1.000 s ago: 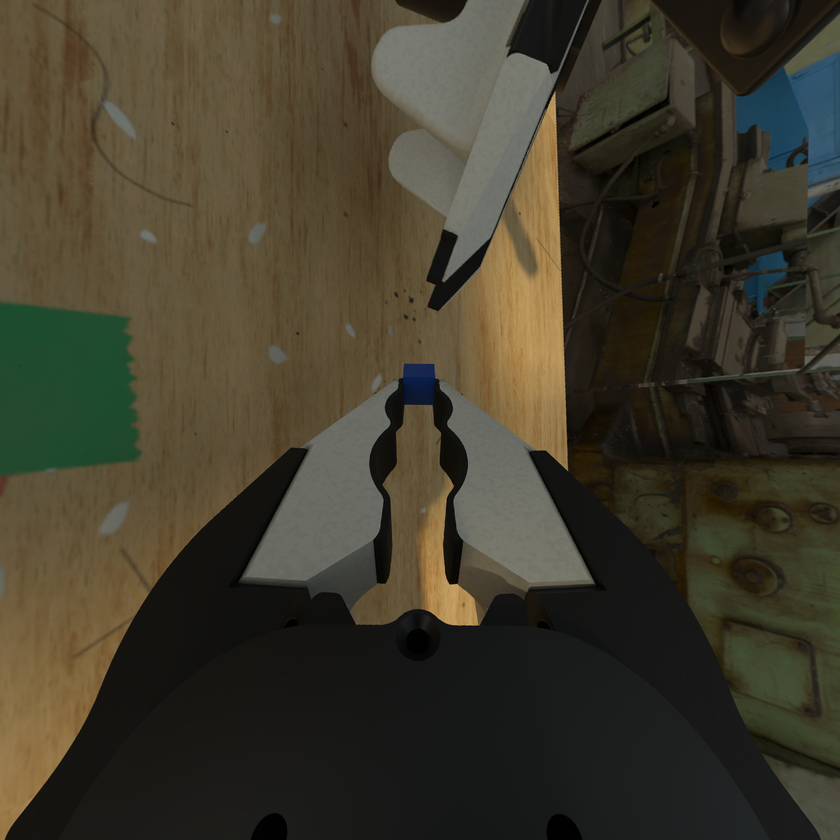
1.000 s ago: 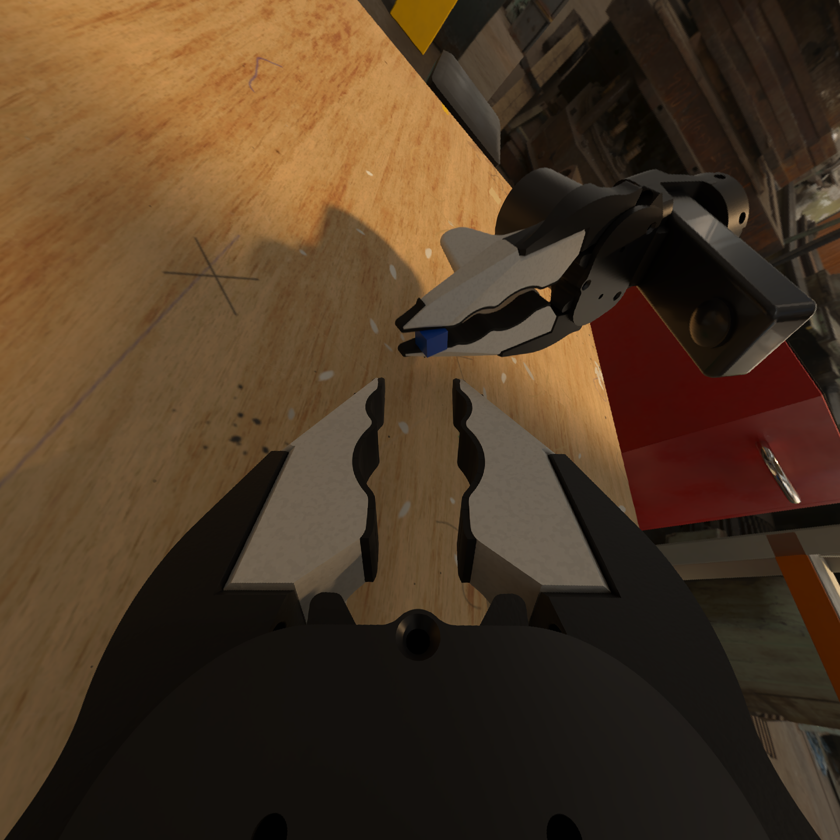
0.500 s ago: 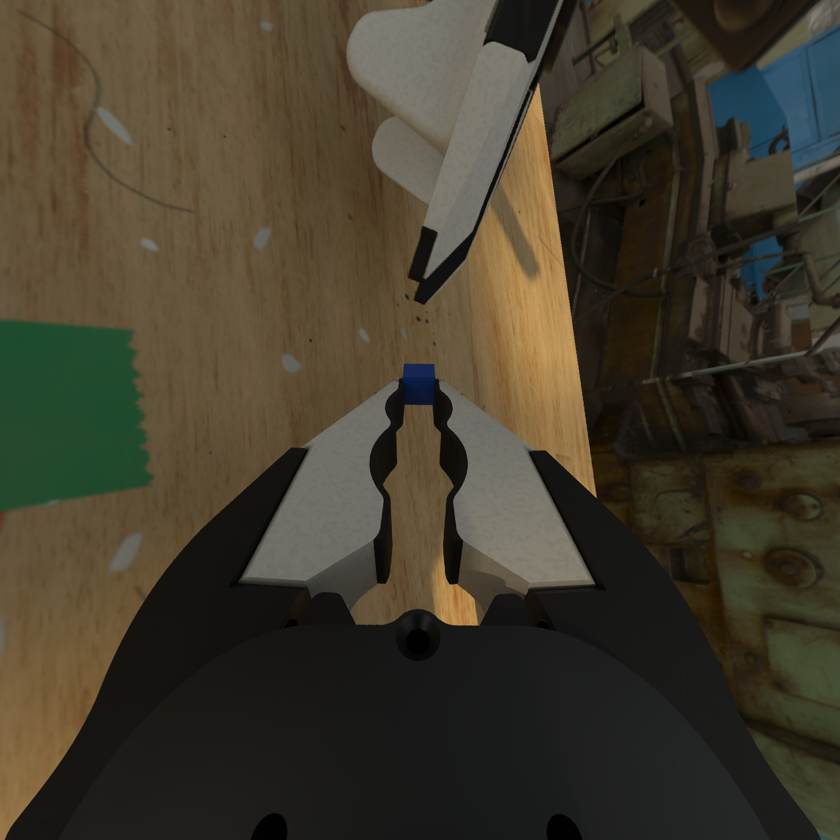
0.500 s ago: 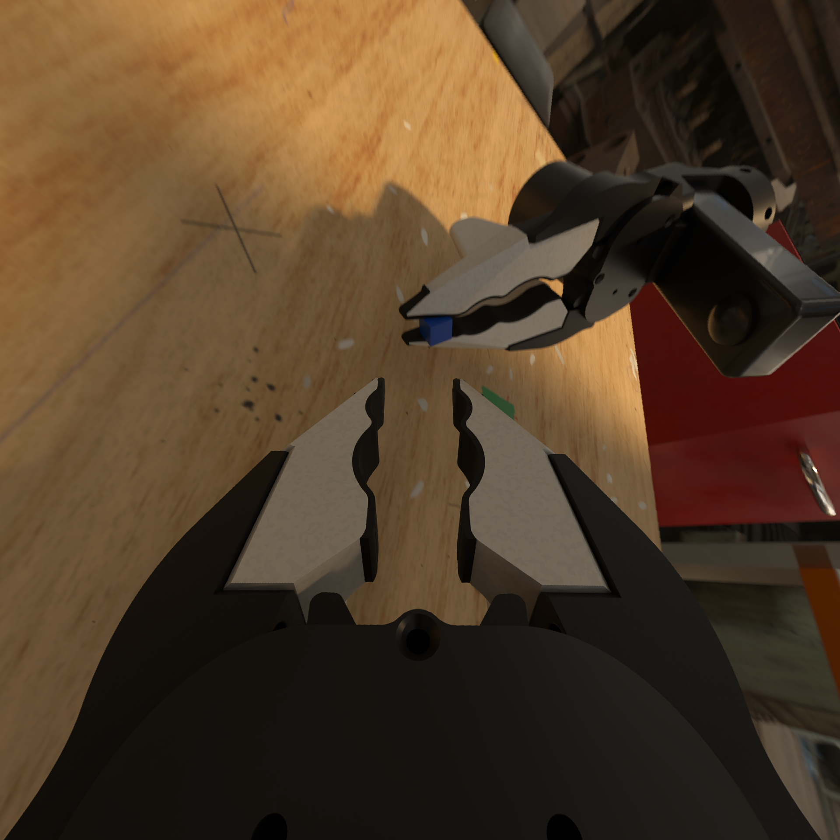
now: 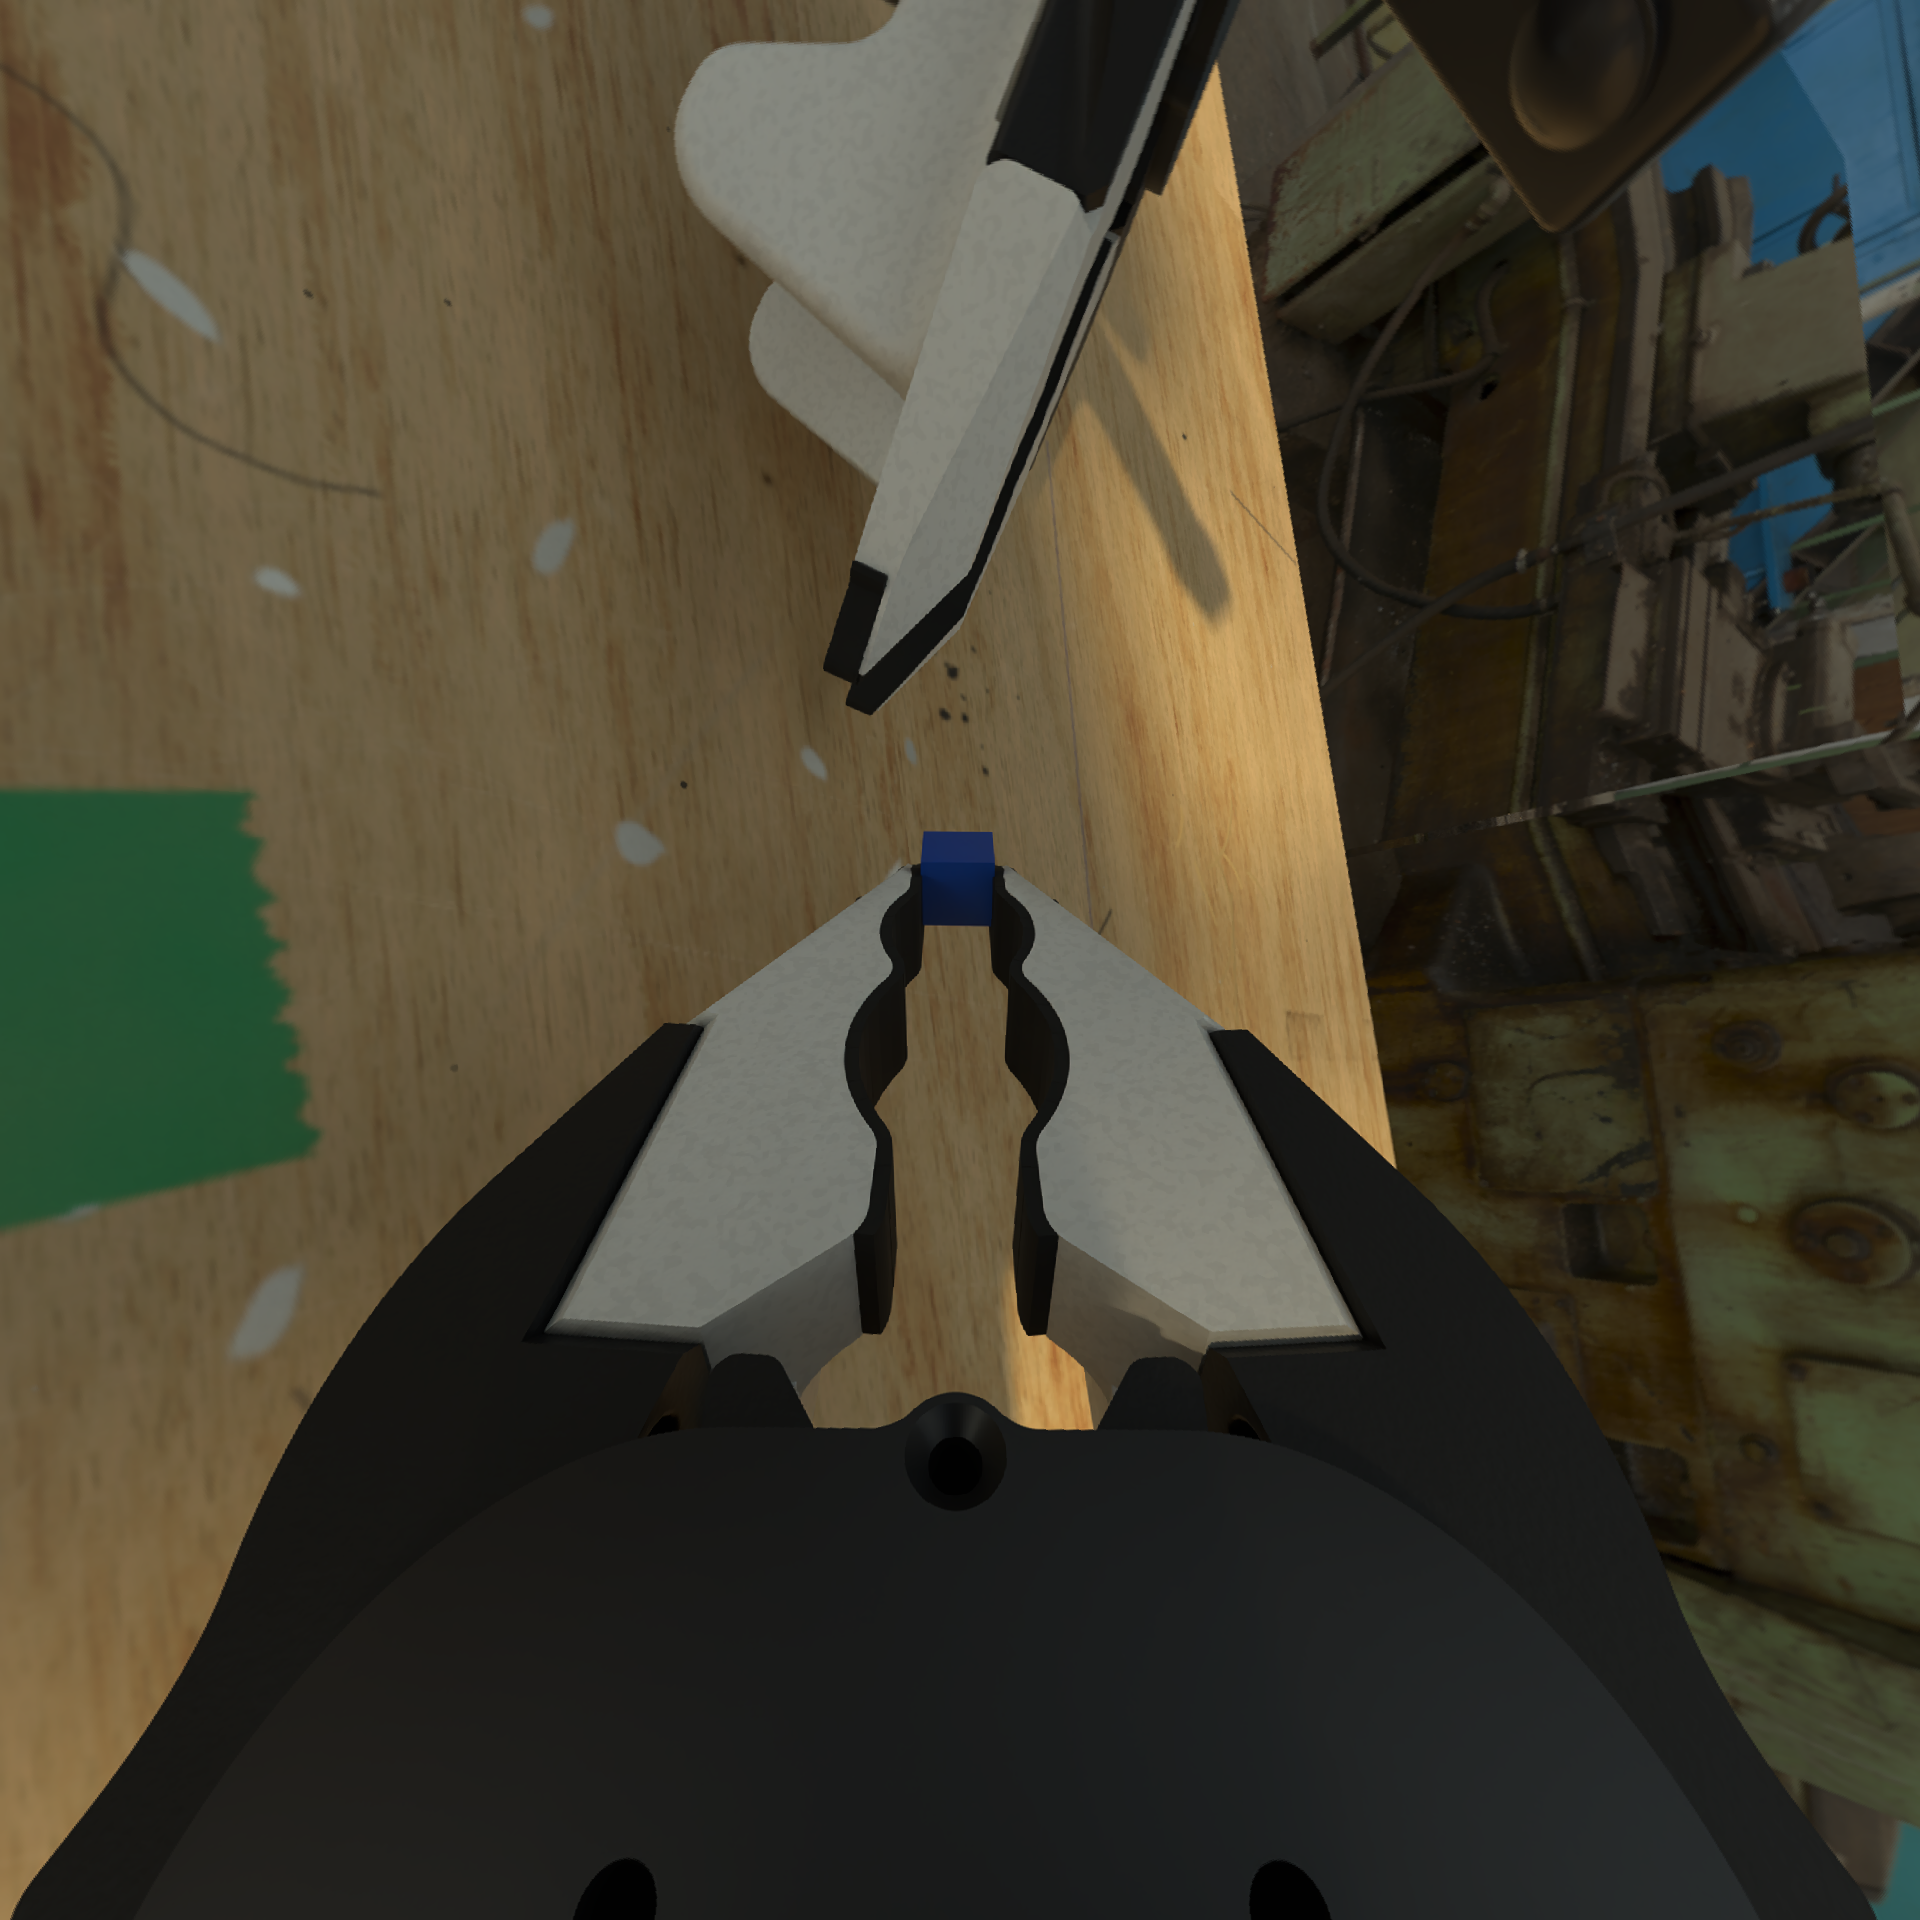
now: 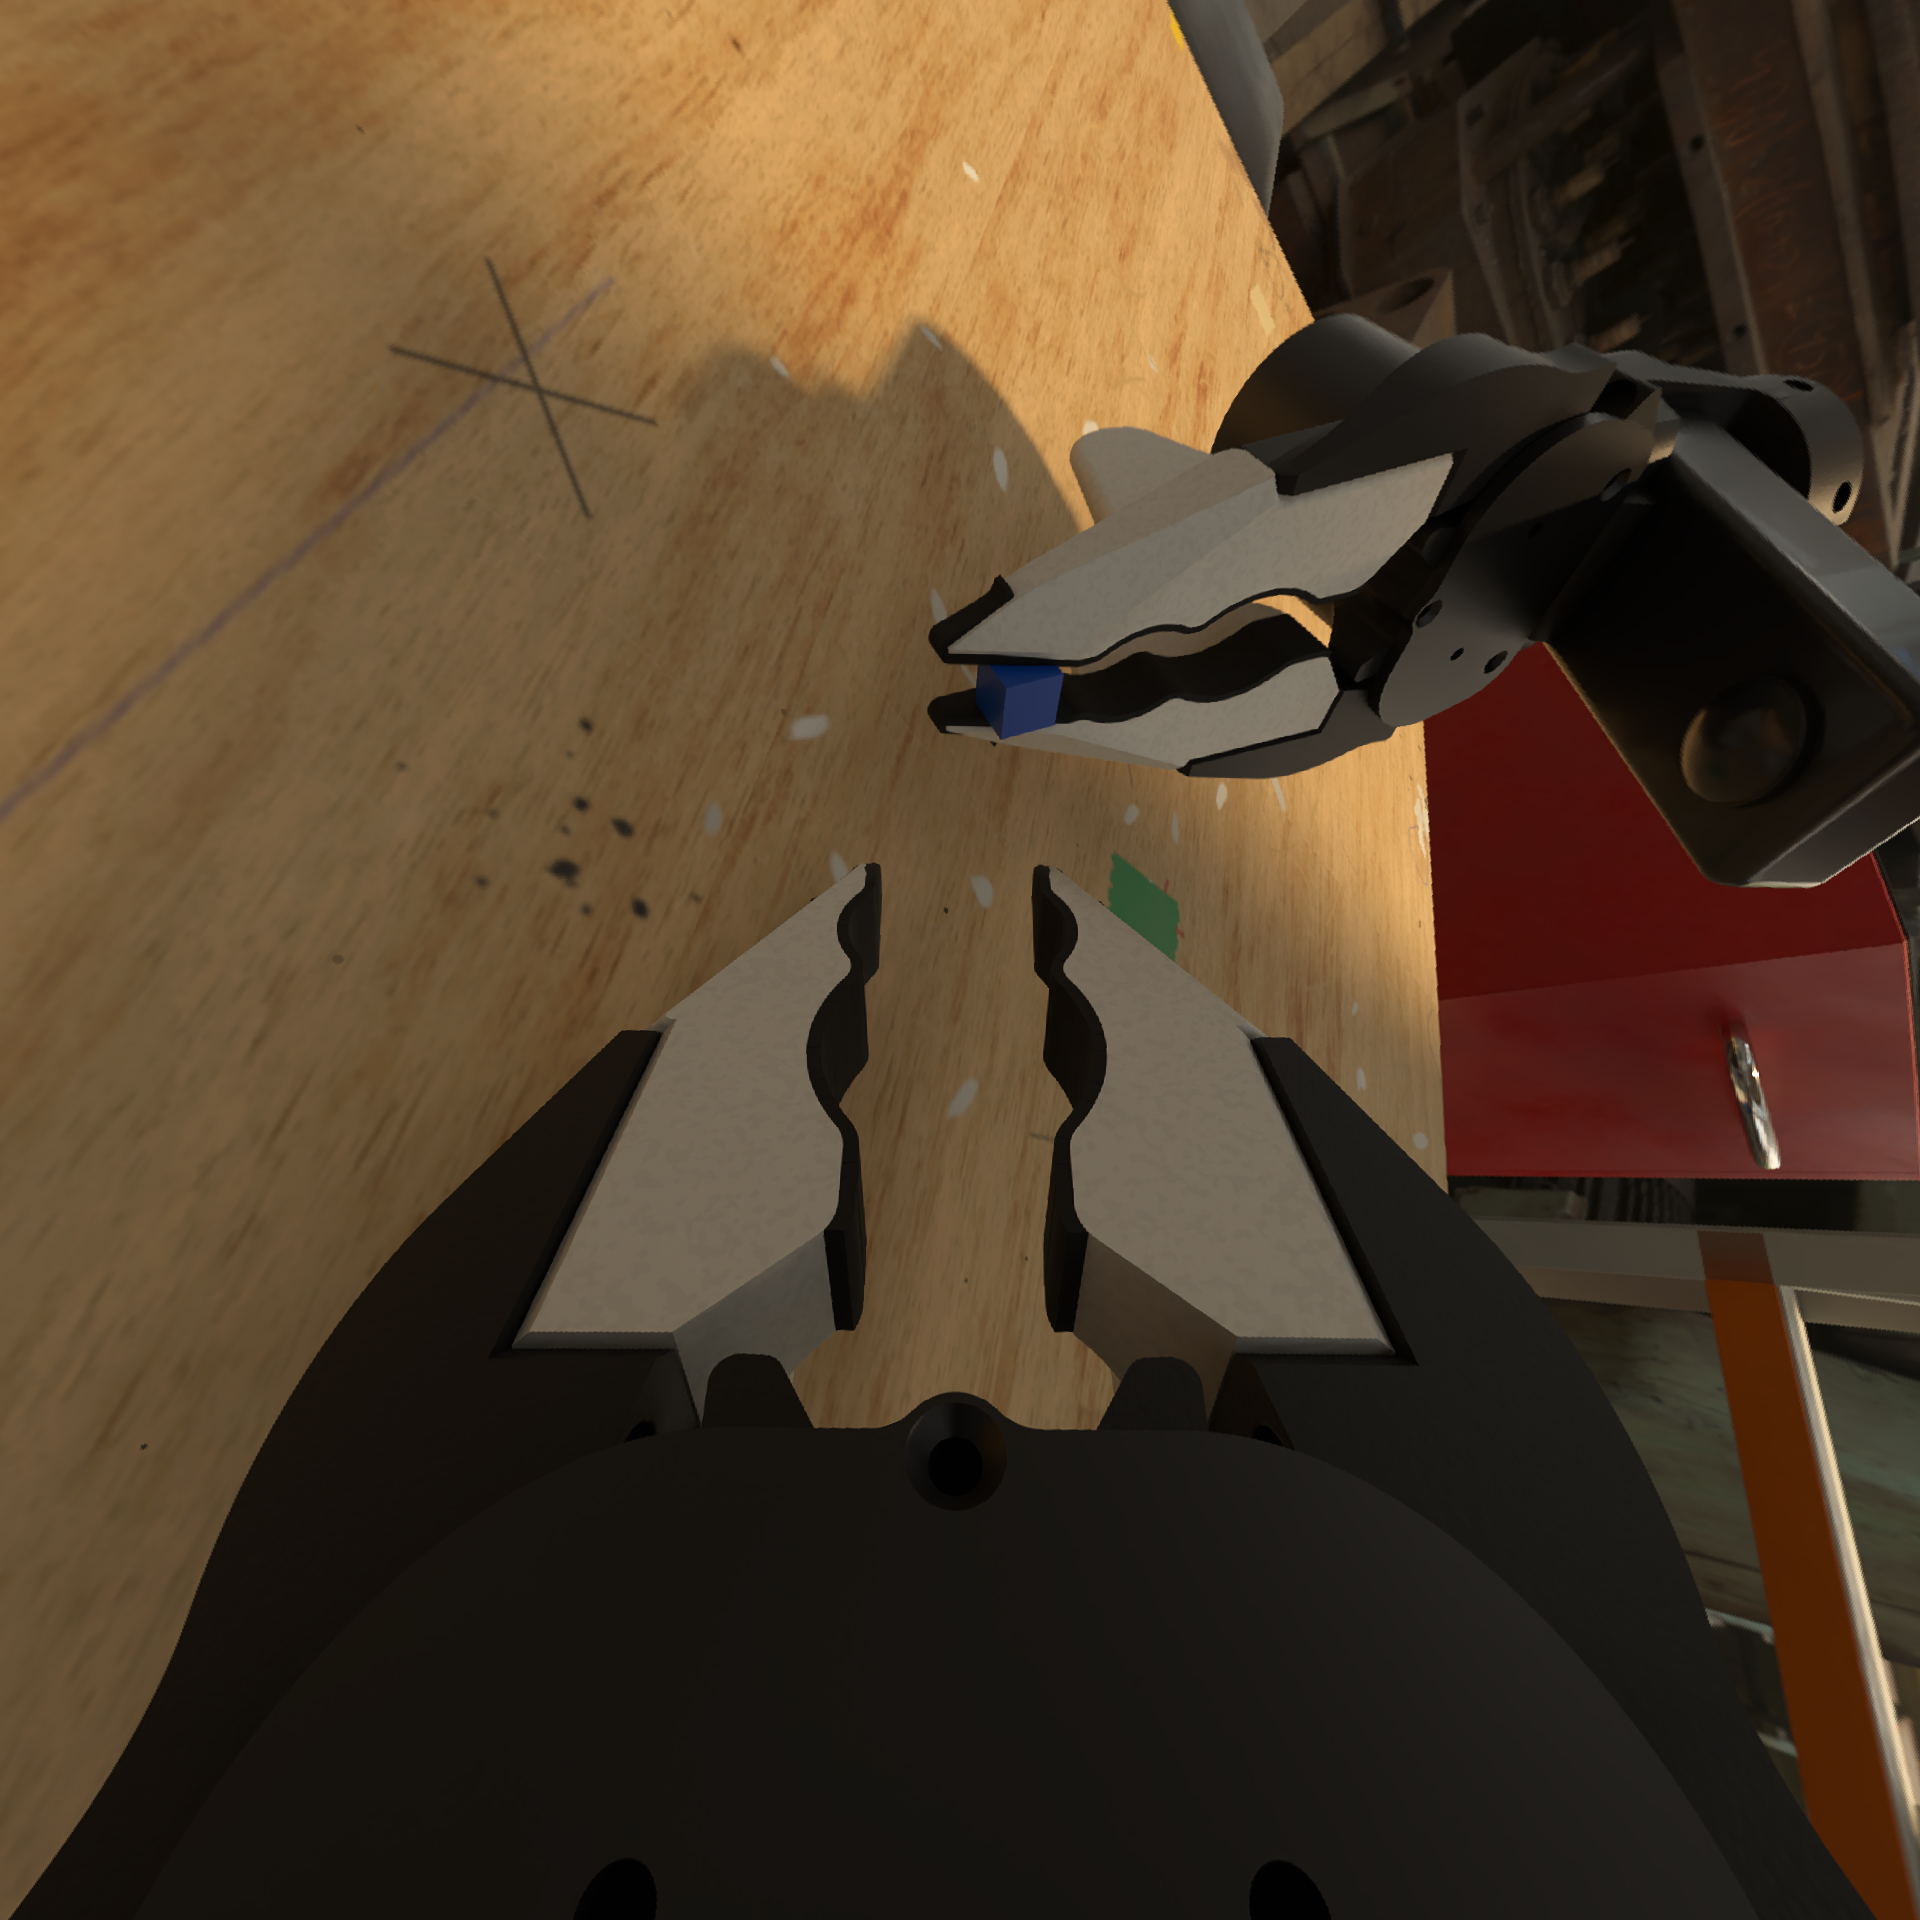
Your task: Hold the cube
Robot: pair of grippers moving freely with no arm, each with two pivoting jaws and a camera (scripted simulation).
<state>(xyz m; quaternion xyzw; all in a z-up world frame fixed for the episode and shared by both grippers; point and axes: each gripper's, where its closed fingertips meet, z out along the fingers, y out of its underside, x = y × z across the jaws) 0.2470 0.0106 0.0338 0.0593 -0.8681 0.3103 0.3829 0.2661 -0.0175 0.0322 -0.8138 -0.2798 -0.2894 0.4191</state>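
Note:
A small blue cube point(image 5: 957, 879) is pinched between the tips of my left gripper point(image 5: 957, 883), held above the wooden table point(image 5: 468, 416). In the right wrist view the same cube point(image 6: 1020, 698) shows between the left gripper's fingers point(image 6: 1132, 582), up and to the right of my right gripper point(image 6: 956, 883). My right gripper is open and empty, its tips a short way from the cube. In the left wrist view the right gripper's fingers point(image 5: 935, 499) hang just beyond the cube, pointing down at it.
A green patch of tape point(image 5: 135, 997) lies on the table to the left; it also shows in the right wrist view point(image 6: 1143, 904). A red cabinet point(image 6: 1662, 1039) stands past the table edge. A pencilled cross point(image 6: 530, 384) marks the wood.
The right gripper has come closer to the cube held by the left gripper. The left gripper keeps its grip on the cube.

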